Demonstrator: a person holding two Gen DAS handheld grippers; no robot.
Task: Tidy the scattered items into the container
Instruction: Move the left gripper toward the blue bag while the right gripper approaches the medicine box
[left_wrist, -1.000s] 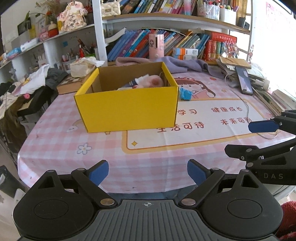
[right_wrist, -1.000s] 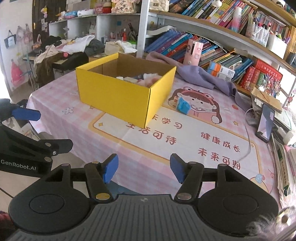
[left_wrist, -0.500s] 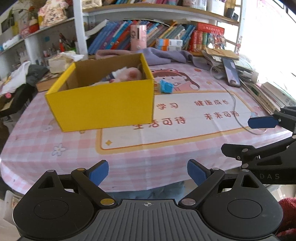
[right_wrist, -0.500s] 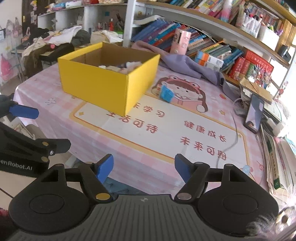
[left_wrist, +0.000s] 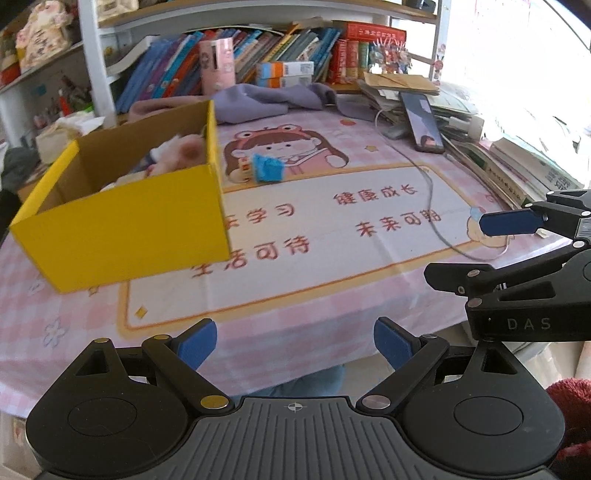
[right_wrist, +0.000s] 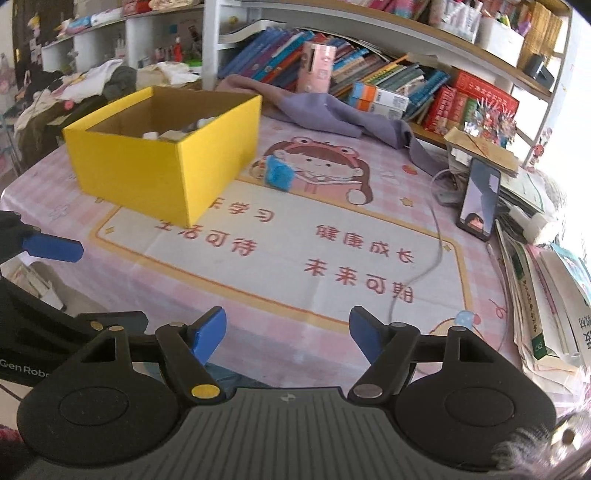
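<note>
One round table (left_wrist: 55, 325) fills most of both views, covered in a pink checked cloth with a large printed panel showing a cartoon girl and red Chinese characters. Behind it, at the far side, white shelving (right_wrist: 210, 40) runs the width of the room, packed with leaning books, a pink carton and small boxes; a heap of clothes lies on a surface at the far left. A purple cloth (right_wrist: 332, 114) is crumpled along the far edge of the table. Stacks of books and papers (right_wrist: 535, 295) crowd the right edge, with a phone (right_wrist: 480, 199) propped against them and a pale cable (right_wrist: 436, 236) trailing across the panel.

On the left half of the table sits the yellow box (left_wrist: 125, 236), open-topped, plain brown card inside, already holding a pinkish soft item and a few pale things that are too blurred to name. Just right of the box's far corner, on the cartoon girl's picture, lies a small blue item (left_wrist: 269, 168), bright turquoise and slightly crumpled in outline; it is apart from the box and touching neither gripper.

Both grippers hang at the near edge of the table, side by side. The left gripper (left_wrist: 294, 341) has its blue pads spread wide with nothing between them. The right gripper (right_wrist: 288, 330) is likewise spread wide and carries nothing.
</note>
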